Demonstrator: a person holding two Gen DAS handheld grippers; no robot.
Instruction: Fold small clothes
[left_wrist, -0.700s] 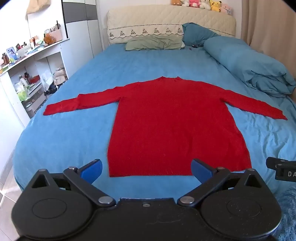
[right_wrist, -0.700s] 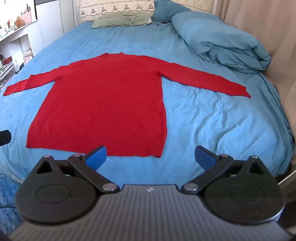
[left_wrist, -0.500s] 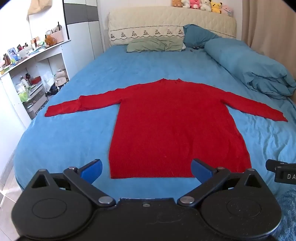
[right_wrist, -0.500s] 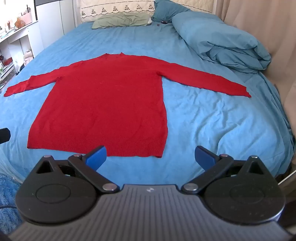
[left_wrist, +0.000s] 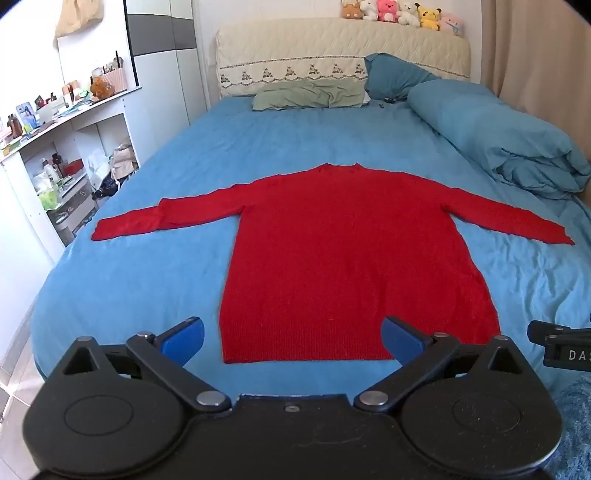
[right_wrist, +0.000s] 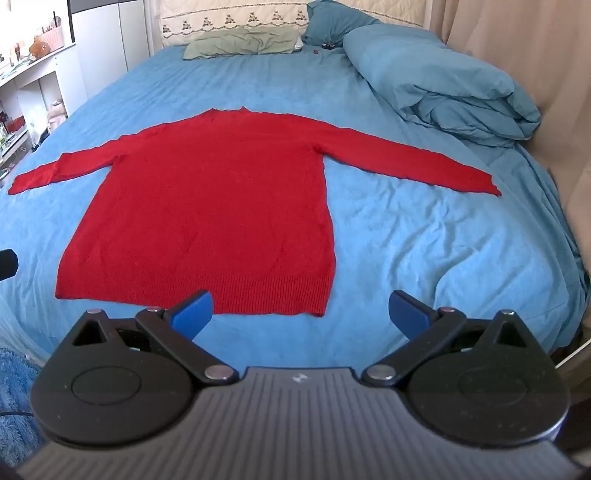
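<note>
A red long-sleeved sweater (left_wrist: 343, 254) lies flat on the blue bed (left_wrist: 155, 280), sleeves spread to both sides, hem toward me. It also shows in the right wrist view (right_wrist: 210, 206). My left gripper (left_wrist: 291, 338) is open and empty, held above the bed's near edge at the hem's left part. My right gripper (right_wrist: 301, 312) is open and empty, above the hem's right corner. The right gripper's tip (left_wrist: 554, 343) shows at the right edge of the left wrist view.
A rolled blue duvet (left_wrist: 498, 140) lies along the bed's right side, with pillows (left_wrist: 310, 94) at the headboard. White shelves with clutter (left_wrist: 55, 147) stand left of the bed. A curtain (right_wrist: 517, 55) hangs on the right. A blue rug (right_wrist: 14, 387) lies on the floor.
The left wrist view has tilted up a little, so the sweater sits lower in it. The right gripper has hardly moved. Both stay open.
</note>
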